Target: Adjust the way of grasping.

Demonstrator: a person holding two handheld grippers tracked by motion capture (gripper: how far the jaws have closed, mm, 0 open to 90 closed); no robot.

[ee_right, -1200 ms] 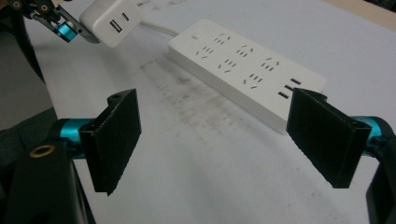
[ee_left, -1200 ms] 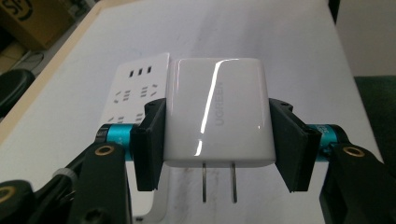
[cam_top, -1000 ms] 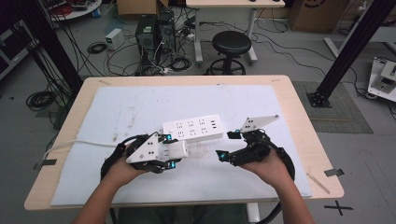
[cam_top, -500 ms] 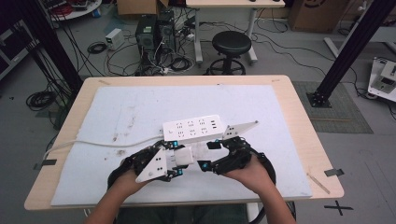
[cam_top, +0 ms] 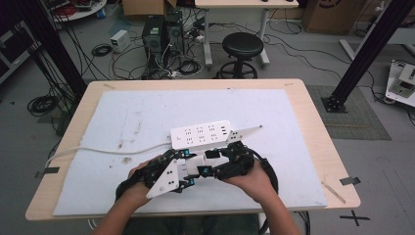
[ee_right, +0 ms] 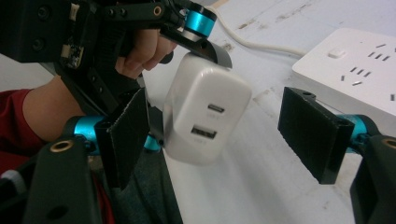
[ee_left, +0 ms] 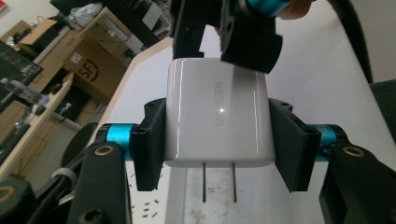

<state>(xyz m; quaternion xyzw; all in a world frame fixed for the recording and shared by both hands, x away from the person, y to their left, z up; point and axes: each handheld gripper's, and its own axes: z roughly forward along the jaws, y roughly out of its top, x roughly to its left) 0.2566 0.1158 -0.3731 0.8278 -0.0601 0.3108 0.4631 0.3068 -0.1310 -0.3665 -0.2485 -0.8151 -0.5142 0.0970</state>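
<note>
Fingers of your left gripper (ee_left: 217, 135) clench the white charger (ee_left: 217, 116) by its sides, prongs showing, just above the counter (cam_top: 313, 147) near the power strip (cam_top: 200, 134), while your right gripper (ee_right: 224, 126) holds its fingers released, spread to either side of the charger's port end.

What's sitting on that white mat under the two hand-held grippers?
A white power strip with its cord lies on the mat. The left gripper holds a white charger above it; beneath the hands is hidden.
</note>
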